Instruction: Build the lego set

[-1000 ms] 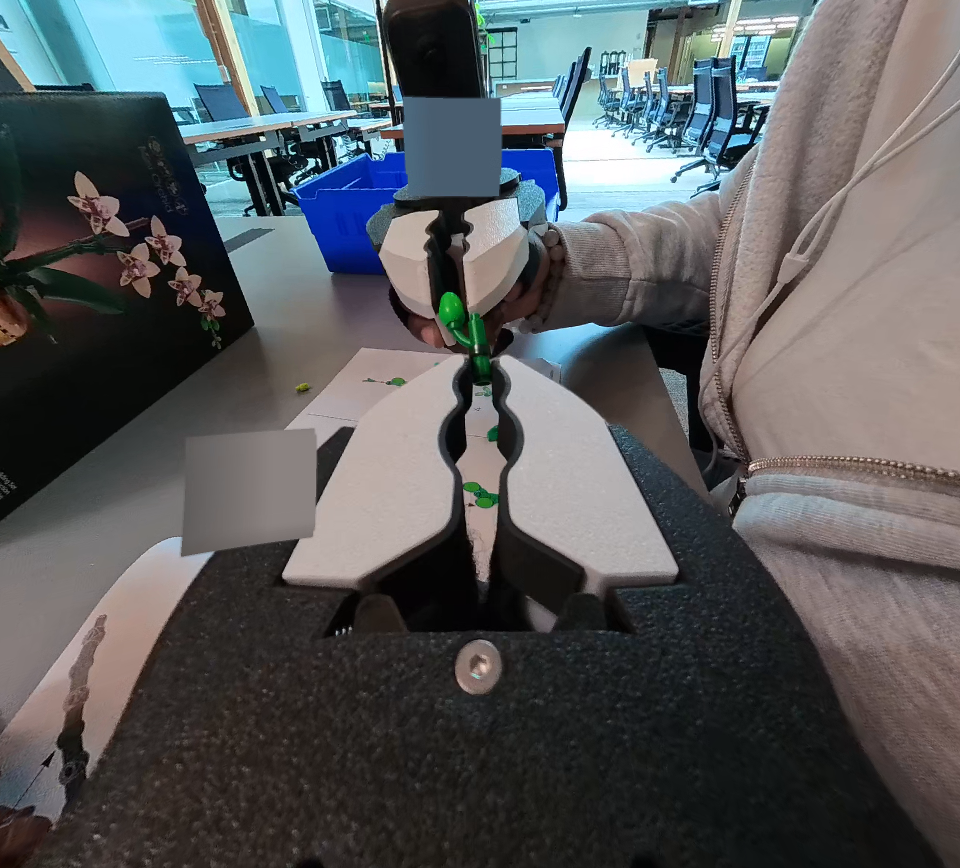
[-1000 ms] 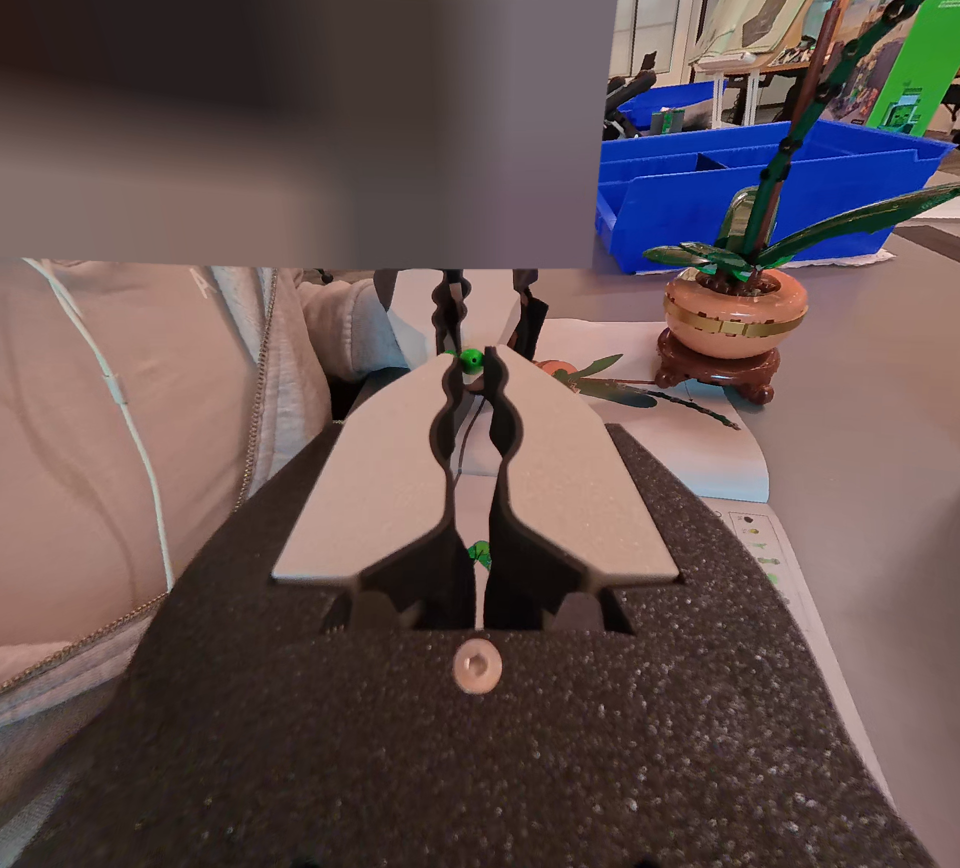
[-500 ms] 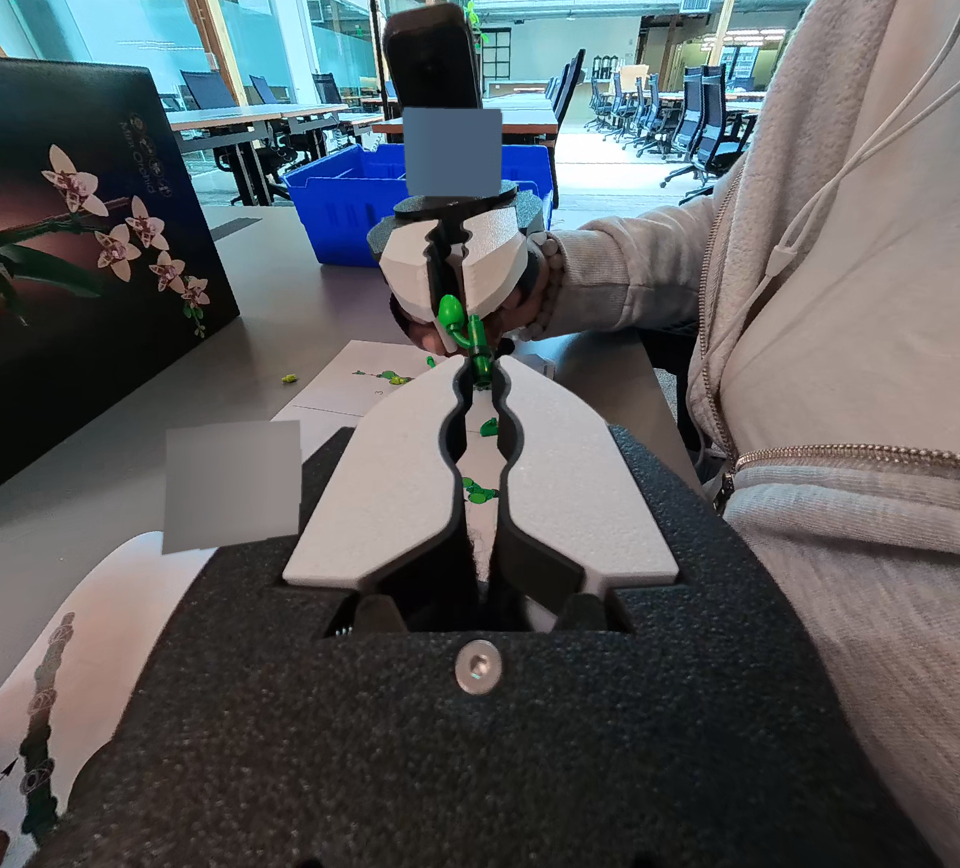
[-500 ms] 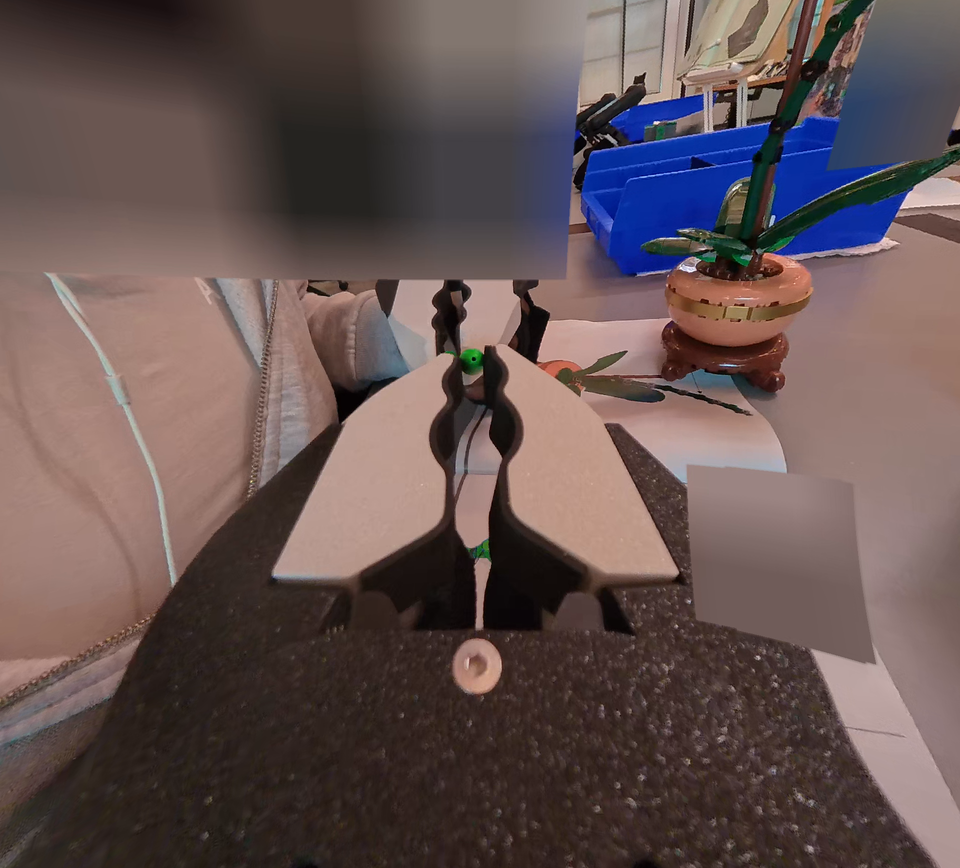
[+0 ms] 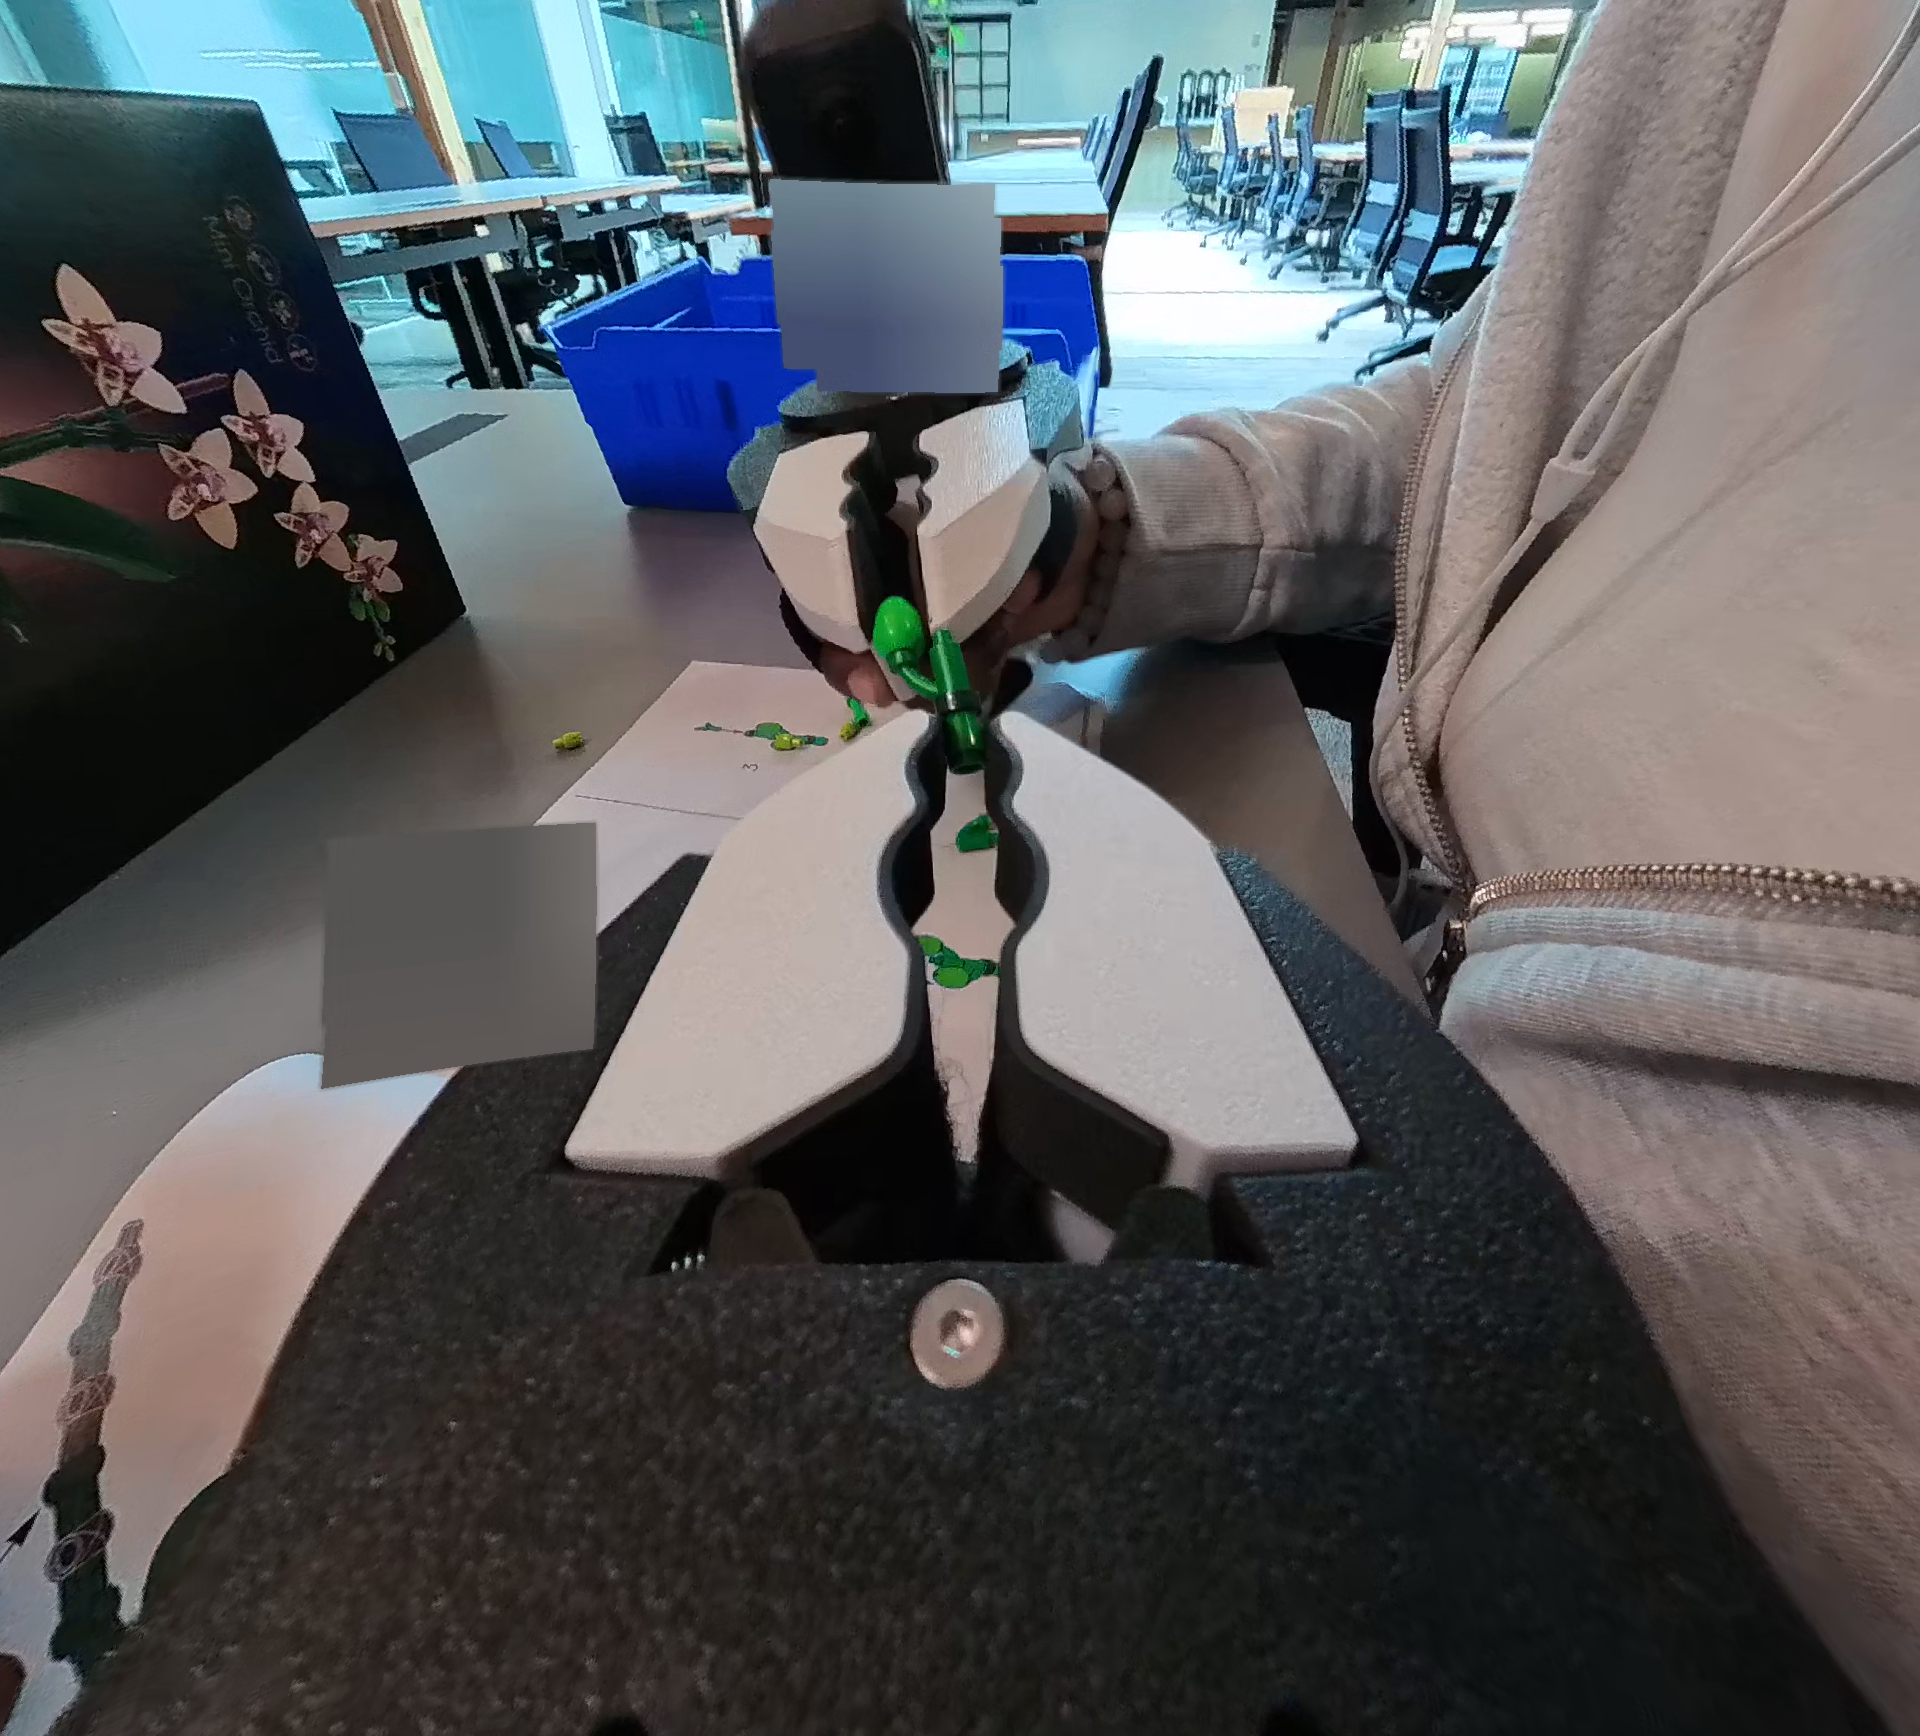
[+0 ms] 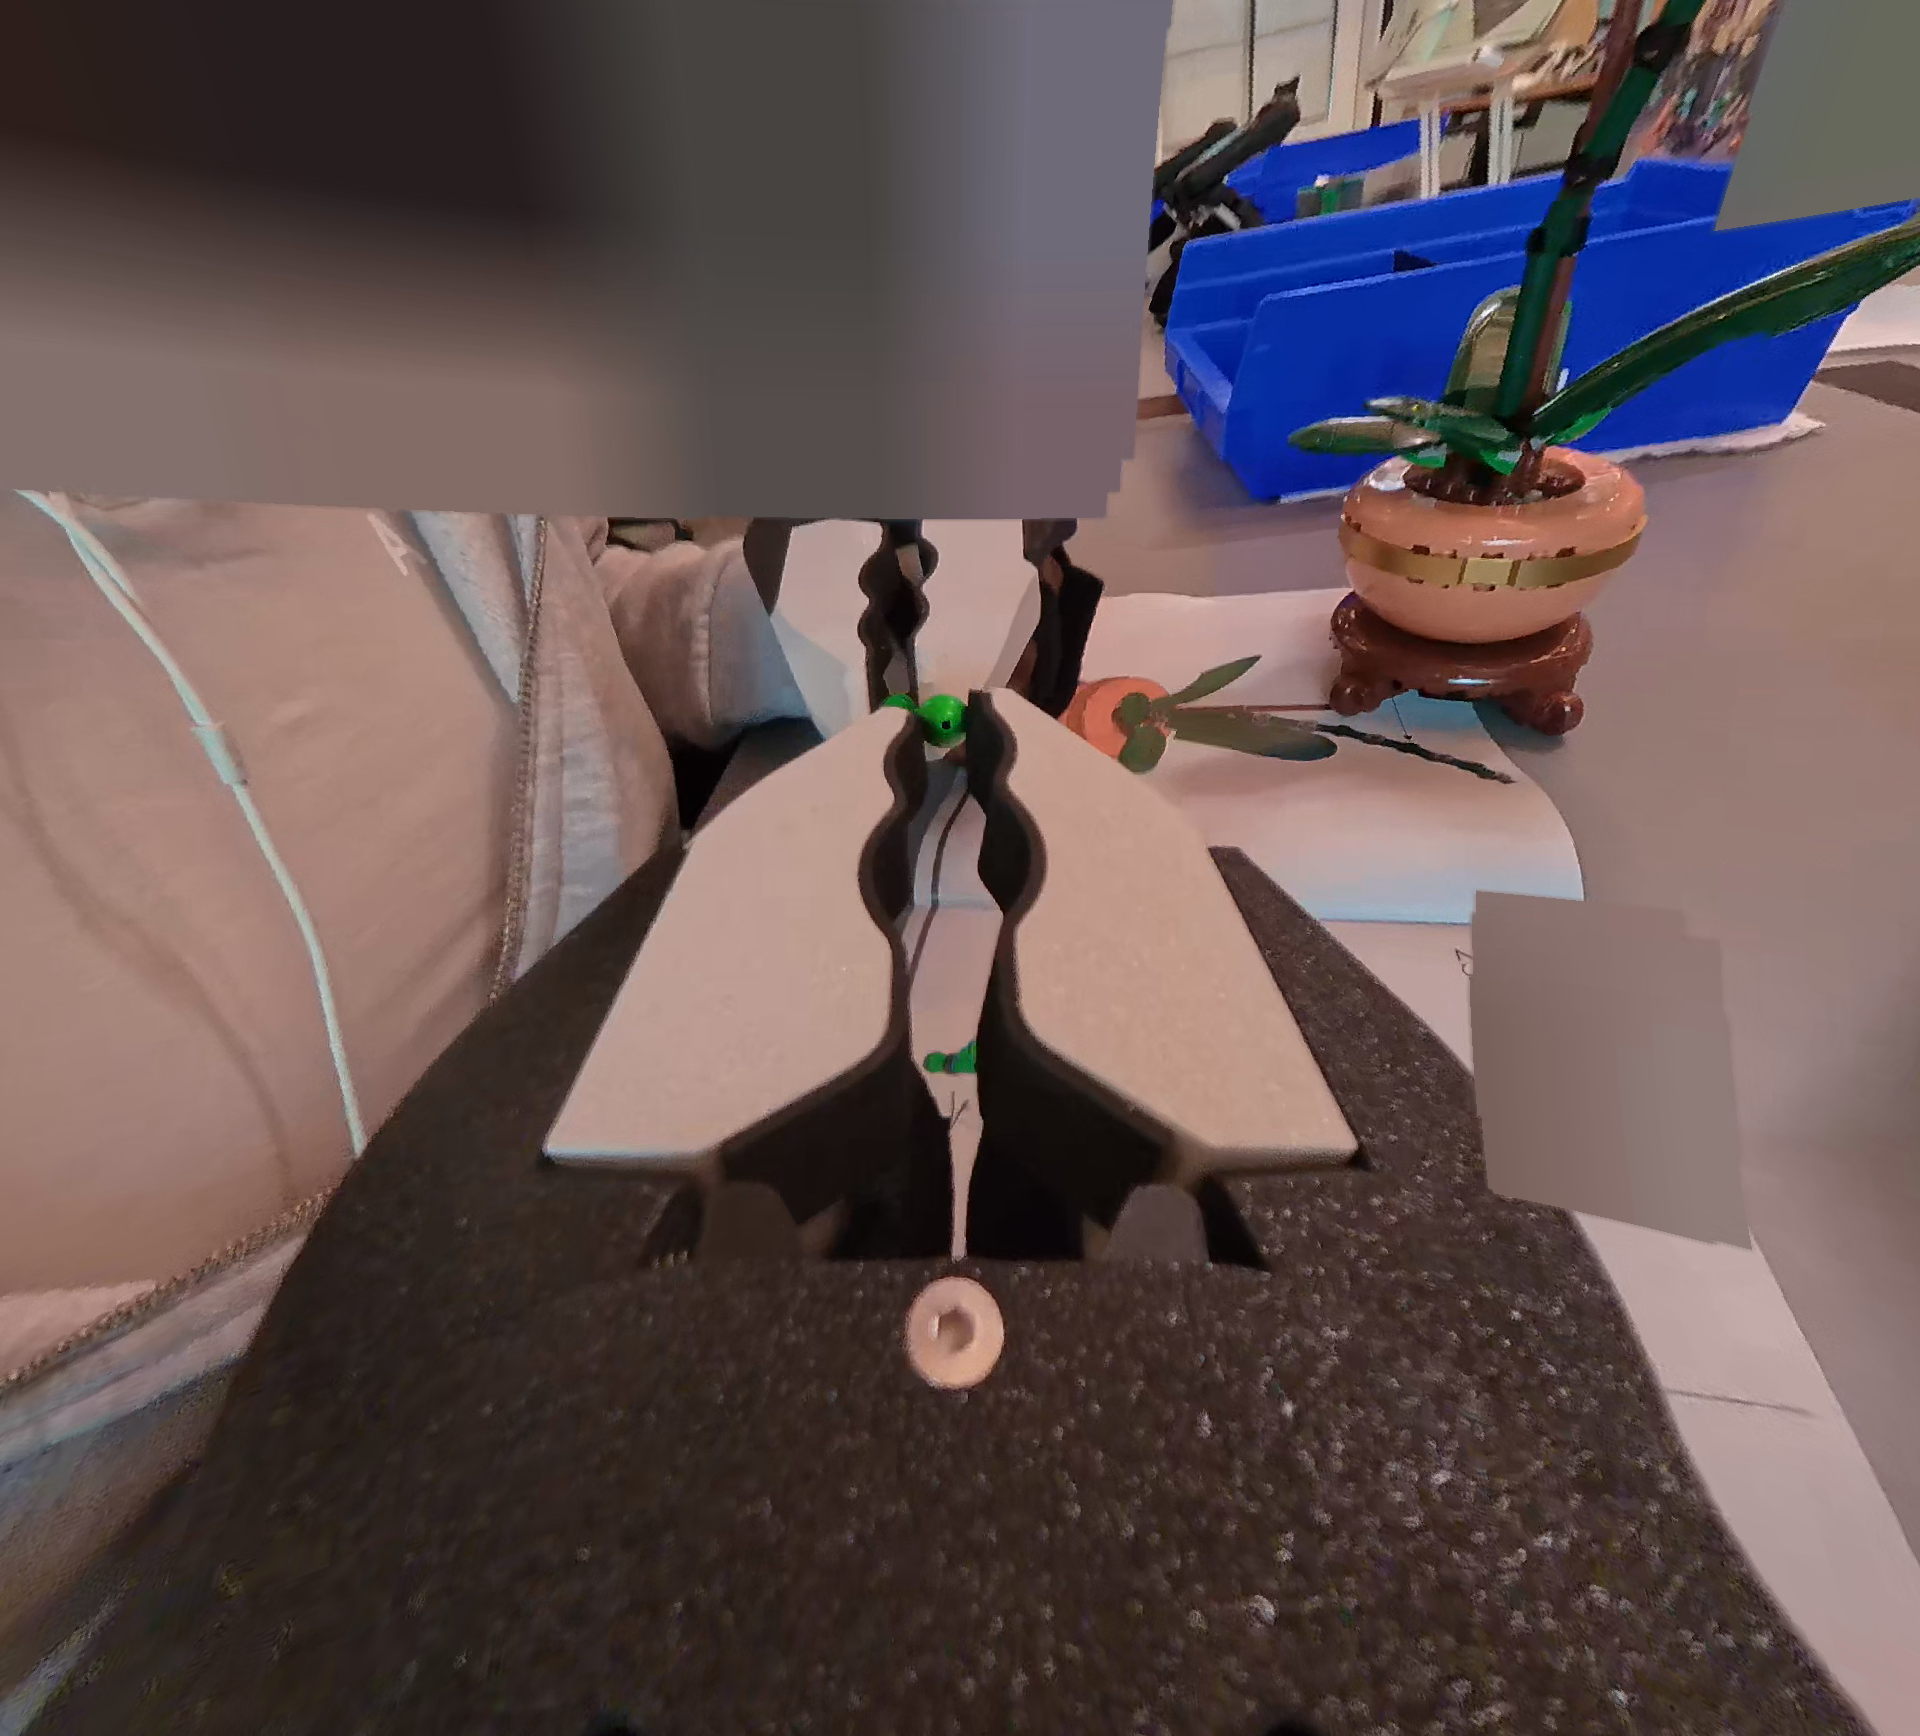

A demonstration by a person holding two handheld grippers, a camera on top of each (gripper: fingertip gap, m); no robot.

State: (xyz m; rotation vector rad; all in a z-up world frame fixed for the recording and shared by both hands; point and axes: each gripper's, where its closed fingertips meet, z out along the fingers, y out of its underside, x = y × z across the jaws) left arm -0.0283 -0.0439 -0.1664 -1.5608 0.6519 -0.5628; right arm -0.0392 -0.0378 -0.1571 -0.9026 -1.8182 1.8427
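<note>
While pinched between both grippers, green stem (image 5: 940,684) bridges tips.

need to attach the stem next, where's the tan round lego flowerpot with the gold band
In the right wrist view, the tan round flowerpot with the gold band stands upper right on the grey table, before the blue plastic bin.

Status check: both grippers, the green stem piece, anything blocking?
Left gripper shut on green stem piece, lower end. Right gripper shut on its bud end. Piece held above instruction sheet, off the table. Nothing in the way.
</note>
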